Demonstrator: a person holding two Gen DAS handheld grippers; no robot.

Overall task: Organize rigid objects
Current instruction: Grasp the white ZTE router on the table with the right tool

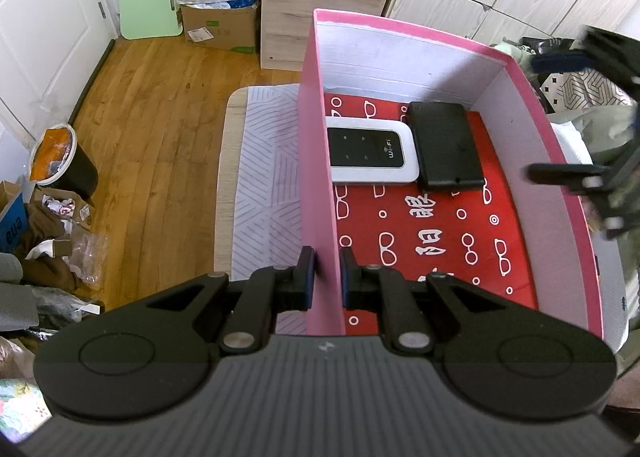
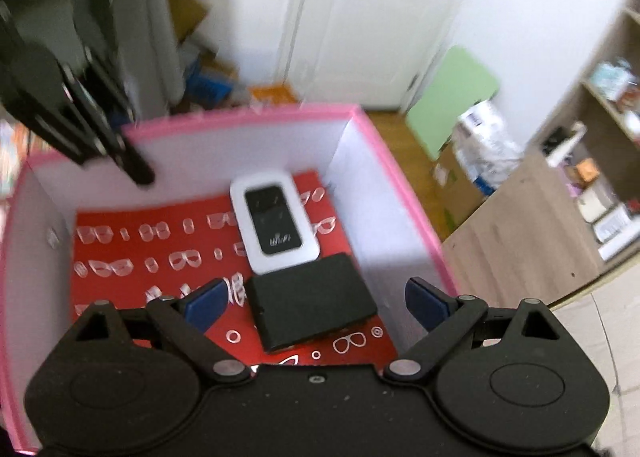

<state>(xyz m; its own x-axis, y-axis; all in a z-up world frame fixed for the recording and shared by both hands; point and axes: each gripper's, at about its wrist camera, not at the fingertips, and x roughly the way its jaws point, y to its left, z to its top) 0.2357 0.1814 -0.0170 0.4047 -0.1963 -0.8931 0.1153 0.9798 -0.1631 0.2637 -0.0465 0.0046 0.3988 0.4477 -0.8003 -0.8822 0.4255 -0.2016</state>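
While we clamp the left gripper (image 1: 327, 271) on the pink box (image 1: 316, 161) wall | right gripper (image 2: 316, 299) spread wide, empty, above box | router (image 1: 370, 155) and black case (image 1: 446, 145) touching, on box floor

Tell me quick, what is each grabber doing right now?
Left gripper: shut, pinching the side wall of the pink box.
Right gripper: open and empty, above the black case in the box.
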